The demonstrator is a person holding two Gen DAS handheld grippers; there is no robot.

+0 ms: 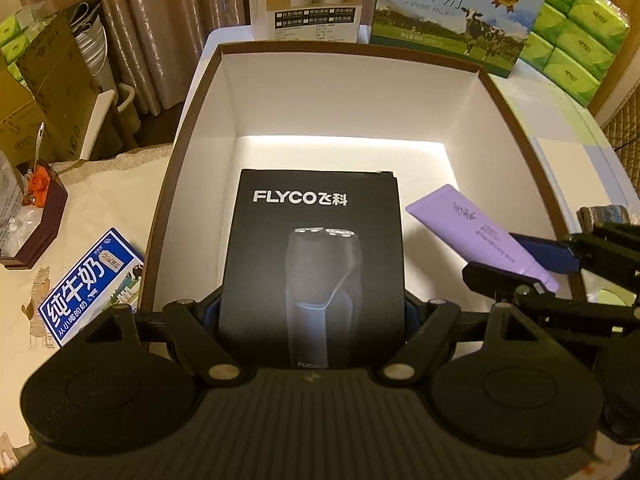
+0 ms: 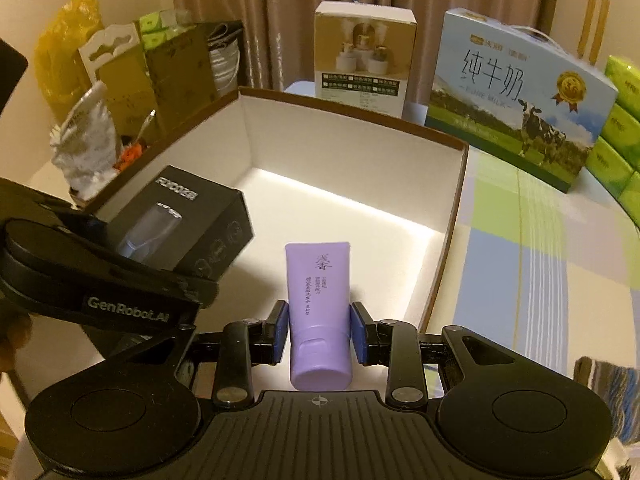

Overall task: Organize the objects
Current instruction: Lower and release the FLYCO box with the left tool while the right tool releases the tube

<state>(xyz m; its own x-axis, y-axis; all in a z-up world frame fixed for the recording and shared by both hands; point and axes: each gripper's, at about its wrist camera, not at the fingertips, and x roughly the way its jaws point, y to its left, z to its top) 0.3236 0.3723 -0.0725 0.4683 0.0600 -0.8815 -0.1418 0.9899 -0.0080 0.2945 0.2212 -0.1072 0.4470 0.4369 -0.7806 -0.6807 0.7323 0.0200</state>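
Left tongs (image 1: 312, 312): clamped on a black shaver box (image 1: 314, 264), held over the open white-lined storage box (image 1: 192, 120). Right tongs (image 2: 319, 334): clamped on a purple tube (image 2: 319, 312), cap toward the camera, also above the storage box interior. Small blue milk carton (image 1: 90, 284): on the bench (image 1: 100, 200), just left of the storage box.

Home living or dining room: cloth-covered table (image 2: 520, 248), beige curtains (image 2: 280, 12) far, milk gift carton (image 2: 516, 112), stacked green tissue packs (image 1: 576, 28) far right.
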